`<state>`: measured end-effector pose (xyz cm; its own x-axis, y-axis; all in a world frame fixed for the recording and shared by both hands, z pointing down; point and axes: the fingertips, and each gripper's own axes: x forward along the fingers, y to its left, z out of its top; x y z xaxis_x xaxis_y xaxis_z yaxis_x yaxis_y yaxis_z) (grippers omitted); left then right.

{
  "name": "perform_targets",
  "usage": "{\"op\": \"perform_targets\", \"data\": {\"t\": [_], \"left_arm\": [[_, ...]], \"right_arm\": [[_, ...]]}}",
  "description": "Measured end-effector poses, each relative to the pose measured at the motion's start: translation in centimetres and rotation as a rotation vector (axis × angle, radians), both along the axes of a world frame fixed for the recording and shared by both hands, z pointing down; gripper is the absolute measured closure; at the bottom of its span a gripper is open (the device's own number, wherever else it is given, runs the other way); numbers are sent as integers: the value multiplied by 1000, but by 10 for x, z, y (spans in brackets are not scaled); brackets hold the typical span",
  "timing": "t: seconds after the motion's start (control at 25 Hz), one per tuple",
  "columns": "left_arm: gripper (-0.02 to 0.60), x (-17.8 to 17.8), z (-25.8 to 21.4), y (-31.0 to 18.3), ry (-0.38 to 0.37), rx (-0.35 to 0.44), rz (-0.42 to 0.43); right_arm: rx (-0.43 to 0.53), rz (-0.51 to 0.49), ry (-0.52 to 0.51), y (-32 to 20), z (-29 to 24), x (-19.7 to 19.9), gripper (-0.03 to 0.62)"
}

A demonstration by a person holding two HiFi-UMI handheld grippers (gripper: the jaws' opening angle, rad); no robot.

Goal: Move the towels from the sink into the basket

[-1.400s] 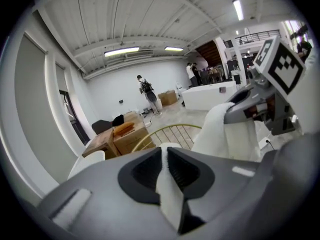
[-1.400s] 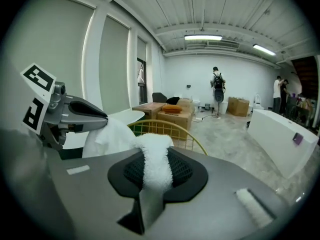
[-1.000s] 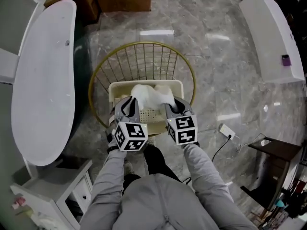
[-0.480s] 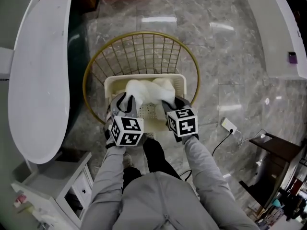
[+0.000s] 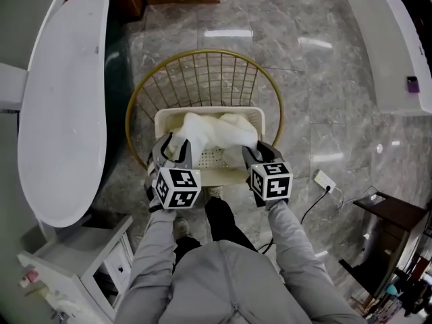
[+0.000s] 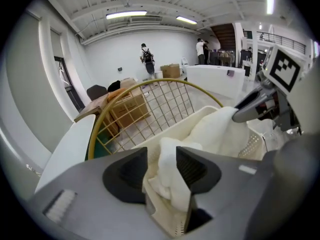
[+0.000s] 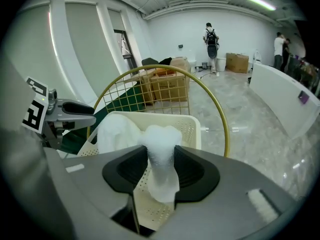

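Fingers (image 6: pixel 192 169) of the left gripper (image 6: pixel 161 171) stand partly apart, having just been opening. A fold of the white towel (image 5: pixel 217 130) lies loose between them, clear of one pad. Fingers (image 7: pixel 125 171) of the right gripper (image 7: pixel 160 168) have likewise just been opening, with a towel end standing in the gap. The towel drapes inside the cream perforated basket (image 5: pixel 209 109), set against a gold wire frame (image 5: pixel 202 50).

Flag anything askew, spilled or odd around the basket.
Nothing spilled or damaged. Only the towel is unsettled: it lies bunched in the cream basket, its two ends up between the jaws of the left gripper and right gripper, which have just been opening.
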<state>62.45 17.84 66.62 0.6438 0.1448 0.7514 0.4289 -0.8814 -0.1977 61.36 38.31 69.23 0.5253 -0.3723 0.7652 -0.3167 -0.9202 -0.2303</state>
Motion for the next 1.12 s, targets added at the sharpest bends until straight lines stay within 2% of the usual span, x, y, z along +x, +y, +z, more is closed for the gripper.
{"op": "perform_targets", "data": {"t": [0.2, 0.44, 0.92, 1.12], "left_arm": [[373, -2, -24, -11, 33, 2, -22], [373, -11, -66, -26, 100, -5, -80], [373, -35, -128, -70, 203, -10, -225], [373, -47, -161, -79, 275, -25, -265]], "right_arm": [[20, 11, 45, 1, -30, -10, 450], [53, -20, 109, -13, -69, -11, 450], [120, -58, 251, -39, -143, 13, 450], [160, -79, 329, -45, -178, 15, 450]]}}
